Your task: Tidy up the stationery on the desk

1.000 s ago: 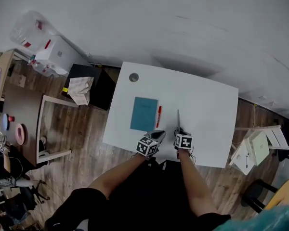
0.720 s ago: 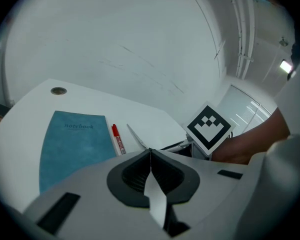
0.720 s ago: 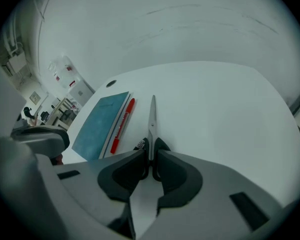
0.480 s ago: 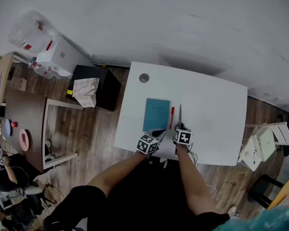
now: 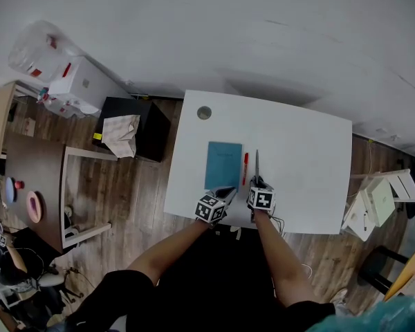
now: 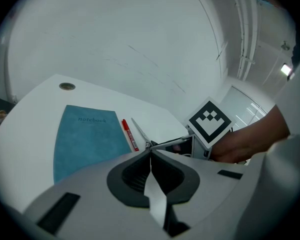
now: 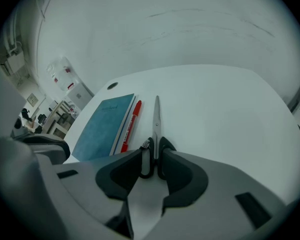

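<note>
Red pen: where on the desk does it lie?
In the head view, the red pen lies between the teal notebook on its left and the scissors on its right.

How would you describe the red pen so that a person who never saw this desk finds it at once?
On the white desk a teal notebook lies near the front edge. Along its right side lies the red pen, with the scissors further right. It is the only red thing there, slim, between flat cover and metal blades.
</note>
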`<state>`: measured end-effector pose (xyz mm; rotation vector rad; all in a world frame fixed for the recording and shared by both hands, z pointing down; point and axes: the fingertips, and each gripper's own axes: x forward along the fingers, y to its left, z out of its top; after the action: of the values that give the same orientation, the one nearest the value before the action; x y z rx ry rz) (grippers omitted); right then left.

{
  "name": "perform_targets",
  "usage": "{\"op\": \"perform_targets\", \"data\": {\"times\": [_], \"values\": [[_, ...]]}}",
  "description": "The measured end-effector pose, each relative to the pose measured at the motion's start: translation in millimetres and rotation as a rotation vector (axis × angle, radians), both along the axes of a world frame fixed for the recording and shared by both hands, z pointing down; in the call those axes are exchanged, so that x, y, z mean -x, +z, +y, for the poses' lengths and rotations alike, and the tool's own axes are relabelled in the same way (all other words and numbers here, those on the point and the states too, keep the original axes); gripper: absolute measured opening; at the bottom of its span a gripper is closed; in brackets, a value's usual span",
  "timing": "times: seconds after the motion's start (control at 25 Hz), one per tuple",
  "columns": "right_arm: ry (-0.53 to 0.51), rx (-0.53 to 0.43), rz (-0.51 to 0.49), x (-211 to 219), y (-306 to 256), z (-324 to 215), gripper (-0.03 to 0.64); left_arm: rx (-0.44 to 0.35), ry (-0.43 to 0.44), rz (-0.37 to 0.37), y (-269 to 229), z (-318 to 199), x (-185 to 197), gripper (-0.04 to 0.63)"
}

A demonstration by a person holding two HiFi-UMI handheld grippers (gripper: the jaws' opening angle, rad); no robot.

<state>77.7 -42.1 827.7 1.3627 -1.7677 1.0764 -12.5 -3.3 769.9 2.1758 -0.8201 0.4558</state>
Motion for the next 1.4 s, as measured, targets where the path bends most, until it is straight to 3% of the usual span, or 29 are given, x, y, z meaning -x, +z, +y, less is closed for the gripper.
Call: {"op": "perform_targets", "data": {"times": [0.2,0.56,0.76,0.92,1.2,1.28,1.4], "values": [[-0.033,-0.023,-0.057,-1.1,-8.1,5.7,0.152,0.001,0.004,0.013,-1.5,5.9,0.5,0.015],[0.048,-0.123,-0.150,-10.7,-50.0,35.2,0.153,-0.047,0.006,0.025,-14.0,11.3,-3.1,0.015],[0.037,-0.205,-0.184,-24.7,-85.7,57.0,0.153,-0.074,0.008,-0.018,-25.7,23.7,-18.7,0.015],[-0.035,-0.284,-0.216,-29.1,-115.3,77.9,0.152,-0.116,-0.046,-0.024,-45.4,43.8,-32.1,0.014],[-0.126,-0.411,-0.290,-59.1,-187.4,147.2,0.109,-0.198,-0.228,-0.024,-105.0,115.5,-60.7,0.014],[-0.159,-0.442,-0.308,-71.3,-206.3,170.7,0.063,-0.235,-0.263,-0.033,-125.0,139.8,-77.2,0.014],[-0.206,-0.476,-0.381,-86.0,-238.2,206.7,0.046,-0.279,-0.261,-0.019,-150.1,177.2,-116.9,0.014]]}}
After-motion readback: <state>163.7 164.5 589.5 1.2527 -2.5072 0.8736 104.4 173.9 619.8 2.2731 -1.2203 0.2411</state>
